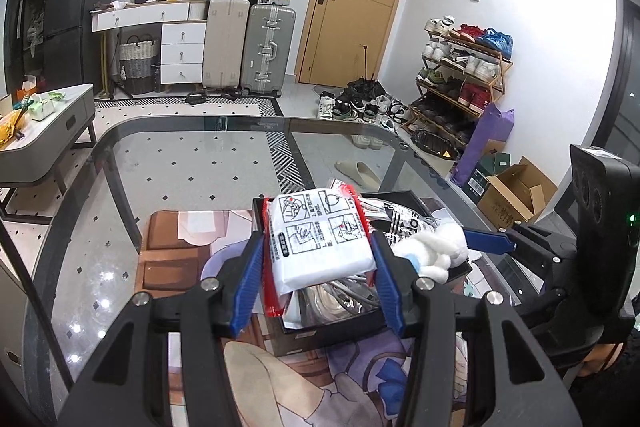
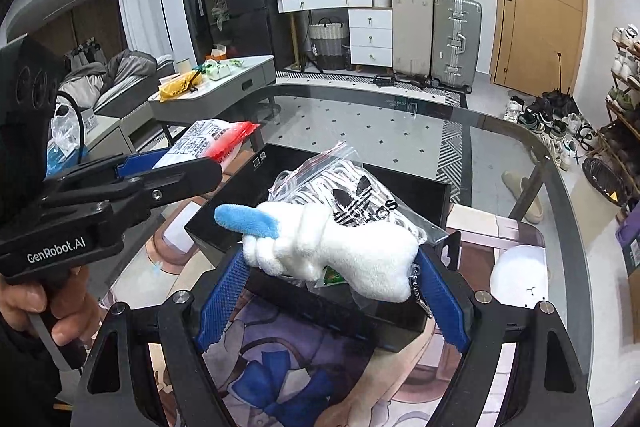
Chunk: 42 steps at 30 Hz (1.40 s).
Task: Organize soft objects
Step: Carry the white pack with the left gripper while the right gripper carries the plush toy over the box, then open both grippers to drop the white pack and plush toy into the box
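Note:
My left gripper [image 1: 318,247] is shut on a white tissue pack with red edges [image 1: 320,235] and holds it above the black box [image 1: 320,337]. The pack also shows in the right wrist view [image 2: 208,143]. My right gripper [image 2: 332,259] is shut on a white plush toy with a blue ear [image 2: 332,247], held over the black box's [image 2: 416,187] near edge. The plush also shows in the left wrist view [image 1: 434,247]. Inside the box lies a clear zip bag with an Adidas logo [image 2: 360,195].
The box stands on a printed mat [image 2: 280,379] on a glass table [image 2: 360,115]. A white round soft thing [image 2: 520,275] lies on the mat at the right. A low grey table [image 1: 48,131] stands beyond the glass table's left.

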Each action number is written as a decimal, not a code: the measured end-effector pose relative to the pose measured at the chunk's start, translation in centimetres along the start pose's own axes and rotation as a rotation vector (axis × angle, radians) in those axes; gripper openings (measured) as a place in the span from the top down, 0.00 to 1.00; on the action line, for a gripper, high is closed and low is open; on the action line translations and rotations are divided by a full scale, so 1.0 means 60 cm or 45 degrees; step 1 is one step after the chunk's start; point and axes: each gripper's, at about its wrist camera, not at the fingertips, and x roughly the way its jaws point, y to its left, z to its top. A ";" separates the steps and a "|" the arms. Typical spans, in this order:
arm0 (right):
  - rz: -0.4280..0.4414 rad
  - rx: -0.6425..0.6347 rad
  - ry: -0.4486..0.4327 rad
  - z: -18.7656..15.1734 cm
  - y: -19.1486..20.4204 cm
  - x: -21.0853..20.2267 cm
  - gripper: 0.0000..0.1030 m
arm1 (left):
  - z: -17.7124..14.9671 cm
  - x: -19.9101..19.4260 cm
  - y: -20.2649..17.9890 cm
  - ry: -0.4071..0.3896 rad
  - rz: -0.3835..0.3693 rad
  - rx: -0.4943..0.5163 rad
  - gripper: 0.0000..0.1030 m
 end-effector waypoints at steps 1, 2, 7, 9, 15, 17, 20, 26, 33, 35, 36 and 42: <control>-0.002 -0.008 0.008 0.001 0.002 0.005 0.18 | 0.000 0.003 -0.001 0.005 -0.003 0.004 0.51; -0.001 -0.012 0.017 0.002 0.003 0.010 0.18 | 0.000 0.006 -0.002 0.009 -0.005 0.007 0.51; 0.001 -0.002 0.055 0.006 -0.003 0.034 0.18 | 0.002 0.021 -0.005 0.030 -0.017 0.017 0.51; 0.010 0.011 0.062 0.008 -0.005 0.039 0.18 | 0.001 0.026 -0.008 0.037 -0.021 0.021 0.51; 0.016 0.045 0.086 0.017 -0.018 0.054 0.18 | -0.002 0.043 -0.012 0.059 -0.026 0.029 0.51; 0.001 0.028 0.086 0.018 -0.017 0.057 0.18 | -0.001 0.047 -0.012 0.064 -0.025 0.029 0.51; 0.007 0.028 0.098 0.023 -0.018 0.064 0.17 | -0.001 0.052 -0.010 0.073 -0.028 0.028 0.51; 0.031 0.009 0.114 0.025 -0.019 0.068 0.17 | 0.000 0.066 -0.009 0.092 -0.030 0.030 0.51; -0.017 -0.082 0.042 0.016 -0.014 0.050 0.07 | -0.009 0.081 -0.015 0.123 -0.041 0.032 0.51; -0.016 -0.087 0.035 0.013 -0.015 0.044 0.05 | -0.012 0.084 -0.019 0.134 -0.046 0.038 0.50; -0.022 -0.088 0.035 0.011 -0.016 0.042 0.05 | -0.013 0.085 -0.021 0.138 -0.046 0.041 0.50; -0.044 -0.064 -0.002 0.002 -0.022 0.027 0.03 | -0.016 0.080 -0.030 0.141 0.006 0.069 0.38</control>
